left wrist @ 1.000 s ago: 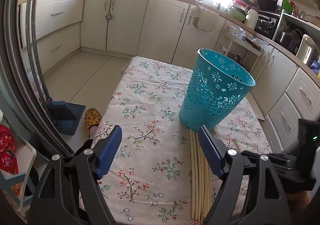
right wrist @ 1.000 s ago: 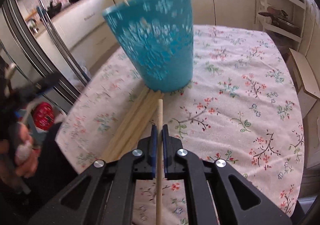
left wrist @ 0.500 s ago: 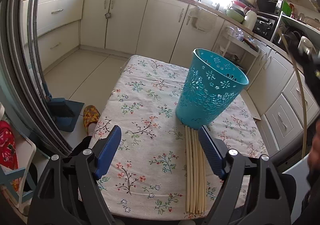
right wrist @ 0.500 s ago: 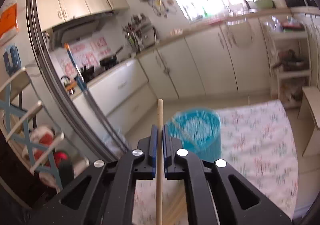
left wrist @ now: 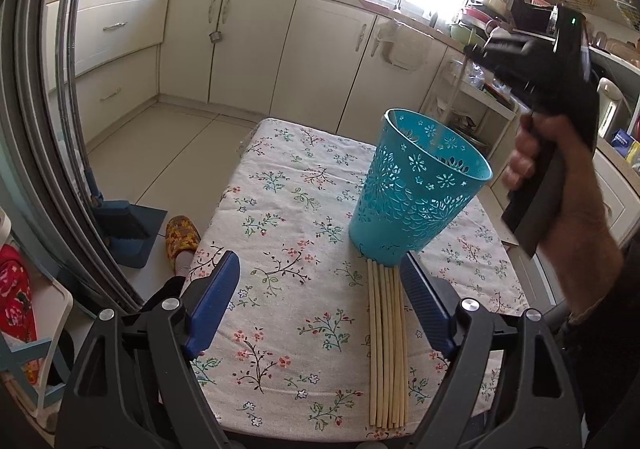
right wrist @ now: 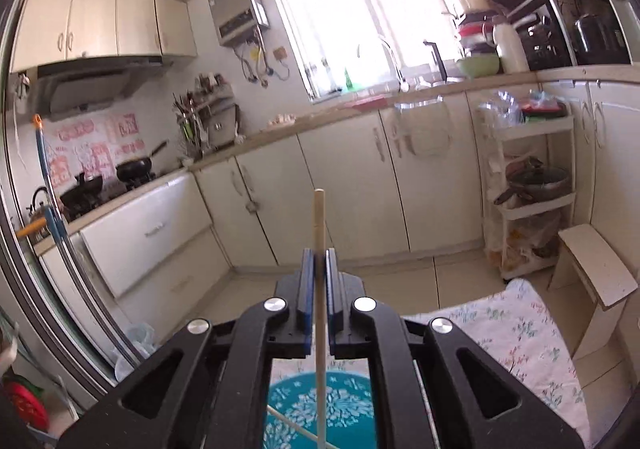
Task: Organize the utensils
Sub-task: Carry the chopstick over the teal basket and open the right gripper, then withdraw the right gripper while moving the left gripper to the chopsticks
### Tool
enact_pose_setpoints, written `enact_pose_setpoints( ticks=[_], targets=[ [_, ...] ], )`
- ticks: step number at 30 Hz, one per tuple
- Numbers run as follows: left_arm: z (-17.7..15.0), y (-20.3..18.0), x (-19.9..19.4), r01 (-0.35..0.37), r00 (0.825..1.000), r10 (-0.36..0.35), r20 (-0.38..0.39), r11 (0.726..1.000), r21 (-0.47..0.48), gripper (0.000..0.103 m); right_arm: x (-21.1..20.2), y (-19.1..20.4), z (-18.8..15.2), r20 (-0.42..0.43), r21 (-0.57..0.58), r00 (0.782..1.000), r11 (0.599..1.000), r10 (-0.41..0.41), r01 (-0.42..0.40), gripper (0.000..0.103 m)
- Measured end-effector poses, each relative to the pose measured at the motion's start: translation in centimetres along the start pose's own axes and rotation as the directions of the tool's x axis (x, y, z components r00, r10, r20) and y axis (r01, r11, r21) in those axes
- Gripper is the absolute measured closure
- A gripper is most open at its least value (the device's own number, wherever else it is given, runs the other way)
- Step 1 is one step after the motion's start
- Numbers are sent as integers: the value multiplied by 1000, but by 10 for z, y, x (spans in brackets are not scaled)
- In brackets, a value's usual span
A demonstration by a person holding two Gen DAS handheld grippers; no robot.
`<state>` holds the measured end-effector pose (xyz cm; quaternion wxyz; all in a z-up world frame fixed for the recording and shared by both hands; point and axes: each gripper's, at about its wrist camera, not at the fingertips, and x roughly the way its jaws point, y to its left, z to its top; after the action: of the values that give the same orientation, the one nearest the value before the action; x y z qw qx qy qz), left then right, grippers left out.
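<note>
Right gripper [right wrist: 317, 261], jaws clamped on one upright chopstick [right wrist: 319, 217], directly above the teal basket [left wrist: 416, 189]; left gripper [left wrist: 320, 309] wide, empty, nearer the table-edge chopstick bundle [left wrist: 386, 349].

Pale chopsticks [left wrist: 387, 341] lie bundled against the upright, perforated teal basket's [left wrist: 416, 189] base.

Left claw [left wrist: 316, 309] gapes wide; right claw [right wrist: 319, 269] is clamped tight.

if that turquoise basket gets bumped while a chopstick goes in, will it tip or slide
The basket probably tips fairly easily: it is tall, its base is narrower than its rim, and its perforated plastic walls look light. It might also skid on the floral tablecloth, since nothing braces it. The left tongs stand open in front of it, not touching it.
</note>
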<state>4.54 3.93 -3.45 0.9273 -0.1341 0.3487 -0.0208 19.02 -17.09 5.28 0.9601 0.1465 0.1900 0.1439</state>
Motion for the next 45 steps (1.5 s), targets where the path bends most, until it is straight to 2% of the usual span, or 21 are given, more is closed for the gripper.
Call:
enact_pose_setpoints(
  ticks=[5, 8, 15, 17, 18, 20, 23, 25, 27, 33, 41, 45],
  targets=[
    [1, 3, 3, -1, 1000, 1, -8, 1000, -17, 24, -6, 3, -22, -75, -53, 997, 998, 18, -22, 97],
    [1, 3, 1, -6, 1000, 6, -2, 1000, -24, 24, -18, 9, -25, -91, -79, 995, 996, 34, -41, 97],
    [3, 5, -14, -13, 999, 14, 29, 999, -29, 22, -88, 0, -30, -39, -27, 999, 999, 32, -33, 95],
    [2, 6, -16, -14, 999, 15, 31, 999, -32, 21, -102, -6, -43, -66, -9, 998, 1000, 16, -17, 95],
    [1, 6, -17, -15, 999, 16, 30, 999, -33, 21, -106, -9, -57, -106, -8, 994, 1000, 5, -5, 95],
    [0, 7, -16, -17, 1000, 17, 23, 999, -36, 21, -103, -14, -86, -211, 2, 977, 1000, -7, 7, 94],
    [-4, 6, -15, -16, 1000, 17, 8, 999, -38, 21, -82, -22, -133, -385, 24, 922, 999, -26, 39, 86],
    [-5, 6, -16, -17, 1000, 17, 3, 999, -31, 21, -66, -25, -157, -457, 33, 889, 998, -32, 53, 85],
    [-6, 6, -17, -21, 1000, 21, 3, 1000, -23, 21, -54, -24, -171, -494, 26, 868, 997, -48, 70, 85],
    [-8, 15, -14, -35, 999, 35, -10, 998, -46, 20, -29, -16, -184, -537, -21, 840, 997, -78, 79, 85],
    [-9, 16, -8, -35, 999, 34, -26, 998, -46, 20, -17, -11, -200, -577, -51, 809, 994, -109, 98, 87],
    [-10, 16, -5, -38, 999, 37, -32, 998, -48, 20, -19, -12, -201, -570, -63, 813, 993, -117, 98, 87]
  ],
)
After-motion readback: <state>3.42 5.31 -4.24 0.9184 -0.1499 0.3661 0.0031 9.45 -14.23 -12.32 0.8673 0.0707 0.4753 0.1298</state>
